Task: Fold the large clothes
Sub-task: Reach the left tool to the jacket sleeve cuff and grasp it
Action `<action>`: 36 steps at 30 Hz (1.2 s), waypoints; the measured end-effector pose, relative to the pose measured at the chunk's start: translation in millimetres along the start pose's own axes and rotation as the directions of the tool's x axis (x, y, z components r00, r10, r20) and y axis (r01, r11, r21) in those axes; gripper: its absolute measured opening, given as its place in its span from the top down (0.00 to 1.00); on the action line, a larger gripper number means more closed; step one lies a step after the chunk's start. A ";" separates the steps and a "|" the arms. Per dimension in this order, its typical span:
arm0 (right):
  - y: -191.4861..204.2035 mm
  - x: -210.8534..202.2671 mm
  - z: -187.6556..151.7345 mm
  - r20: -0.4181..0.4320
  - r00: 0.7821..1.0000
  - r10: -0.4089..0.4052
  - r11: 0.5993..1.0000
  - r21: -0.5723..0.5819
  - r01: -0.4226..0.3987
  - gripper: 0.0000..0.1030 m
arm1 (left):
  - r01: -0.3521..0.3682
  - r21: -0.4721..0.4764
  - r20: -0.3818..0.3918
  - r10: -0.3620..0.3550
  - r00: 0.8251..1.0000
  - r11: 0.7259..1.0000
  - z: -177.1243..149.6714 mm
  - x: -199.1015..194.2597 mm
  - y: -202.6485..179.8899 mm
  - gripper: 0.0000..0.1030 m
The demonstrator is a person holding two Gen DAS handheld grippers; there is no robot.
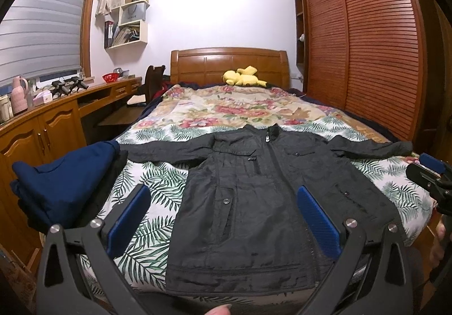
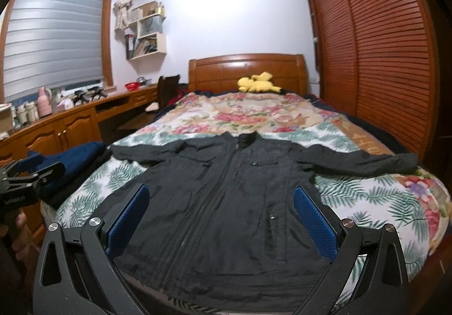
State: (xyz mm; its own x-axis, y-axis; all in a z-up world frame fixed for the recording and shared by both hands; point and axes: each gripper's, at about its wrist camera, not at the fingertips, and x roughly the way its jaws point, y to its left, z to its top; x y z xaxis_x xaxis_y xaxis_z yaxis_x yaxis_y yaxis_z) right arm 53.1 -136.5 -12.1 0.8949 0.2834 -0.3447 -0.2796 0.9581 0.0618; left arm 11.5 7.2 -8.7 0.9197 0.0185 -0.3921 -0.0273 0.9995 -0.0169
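Flat on the floral bedspread (image 1: 158,196): one black jacket (image 1: 254,202), zipped, front up, both sleeves spread. Beside its sleeve, one folded navy garment (image 1: 65,182). Hovering above the hem, two grippers, left gripper (image 1: 223,213) and right gripper (image 2: 220,210), jaws wide apart, empty. On wall shelves (image 1: 127,18), books and a bag. One yellow plush (image 1: 244,76) by the headboard.

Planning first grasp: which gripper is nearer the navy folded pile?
Left. The left gripper is open beside the navy pile; the right gripper, open, hovers farther right over the black jacket.
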 end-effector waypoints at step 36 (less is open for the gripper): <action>38.8 260.3 17.6 -0.146 0.961 0.236 0.962 -0.107 -0.252 0.00 | -0.034 -0.038 -0.223 0.024 0.974 0.999 -8.8 169.8 66.3 0.00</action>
State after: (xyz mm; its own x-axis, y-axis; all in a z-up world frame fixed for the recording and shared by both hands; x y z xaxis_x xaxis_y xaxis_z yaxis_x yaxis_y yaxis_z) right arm 281.3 -24.8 -83.0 0.7430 0.4922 -0.4535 -0.5318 0.8456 0.0464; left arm 162.4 76.4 -84.5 0.8080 0.0366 -0.5880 -0.0732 0.9966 -0.0385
